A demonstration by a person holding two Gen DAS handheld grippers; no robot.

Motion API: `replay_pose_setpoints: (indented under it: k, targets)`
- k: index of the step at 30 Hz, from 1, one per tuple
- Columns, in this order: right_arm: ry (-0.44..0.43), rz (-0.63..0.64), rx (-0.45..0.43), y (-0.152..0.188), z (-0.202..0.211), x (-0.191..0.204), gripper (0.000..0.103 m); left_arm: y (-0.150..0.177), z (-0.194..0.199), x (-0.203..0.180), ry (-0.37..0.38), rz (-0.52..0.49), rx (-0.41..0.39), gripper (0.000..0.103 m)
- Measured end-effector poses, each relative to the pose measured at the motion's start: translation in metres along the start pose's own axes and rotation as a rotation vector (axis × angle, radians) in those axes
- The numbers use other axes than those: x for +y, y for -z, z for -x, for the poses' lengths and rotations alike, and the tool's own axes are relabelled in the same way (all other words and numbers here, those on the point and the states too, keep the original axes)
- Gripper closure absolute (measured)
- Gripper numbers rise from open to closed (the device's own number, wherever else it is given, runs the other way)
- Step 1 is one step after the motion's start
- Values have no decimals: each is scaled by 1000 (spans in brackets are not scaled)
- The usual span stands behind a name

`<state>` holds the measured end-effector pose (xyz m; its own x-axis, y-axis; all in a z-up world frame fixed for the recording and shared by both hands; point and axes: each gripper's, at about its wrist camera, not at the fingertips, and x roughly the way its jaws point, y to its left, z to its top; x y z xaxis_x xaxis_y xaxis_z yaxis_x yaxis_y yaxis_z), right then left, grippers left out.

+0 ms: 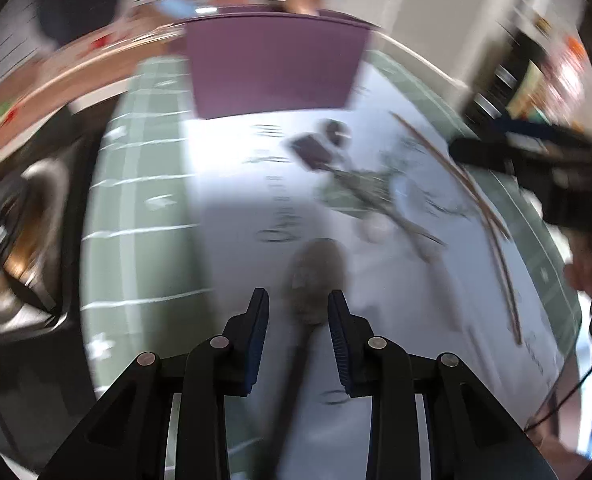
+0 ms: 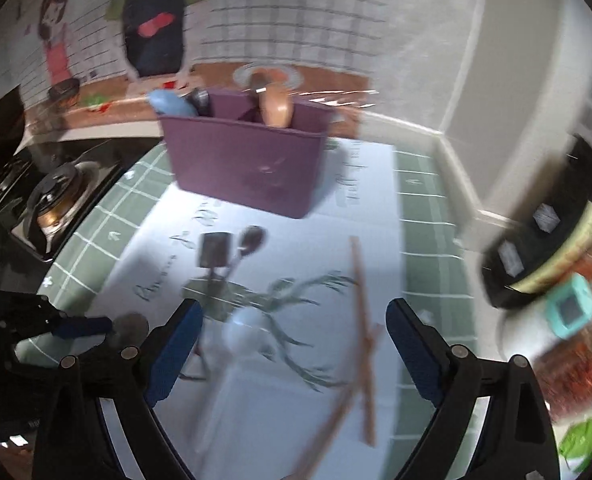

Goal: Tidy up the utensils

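Observation:
A brown spoon lies blurred on the white printed mat, its handle running back between the fingers of my left gripper. The pads stand a little apart from it on both sides. In the right wrist view the left gripper shows low on the left. My right gripper is wide open above a white spoon and wooden chopsticks. A black spatula and a dark spoon lie nearer the purple caddy, which holds a blue utensil and a wooden spoon.
A green grid mat lies under the white one. A stove burner sits at the left. A black round container and a teal timer stand at the right. Walls close the back and the right corner.

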<state>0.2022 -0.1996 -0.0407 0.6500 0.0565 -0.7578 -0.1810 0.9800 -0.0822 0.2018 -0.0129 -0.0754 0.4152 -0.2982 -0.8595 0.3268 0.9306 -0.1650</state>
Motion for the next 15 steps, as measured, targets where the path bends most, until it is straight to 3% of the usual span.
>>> replay_pose_setpoints:
  k: [2,4,5,10,15]
  targets:
    - [-72,6,28,-6,-14,12,16,0,5,17,-2,65,-9,71]
    - [-137,14,64,-12,-29,24,43,-1,9,27,11,108,-17,71]
    - [-157,25,81,-15,-36,31,47,0,12,31,16,122,-21,71]
    - [-201,80,120,-34,-76,56,50,4,24,33,23,130,-37,71]
    - [-204,30,161,-45,-107,53,54,9,37,32,29,133,-52,71]
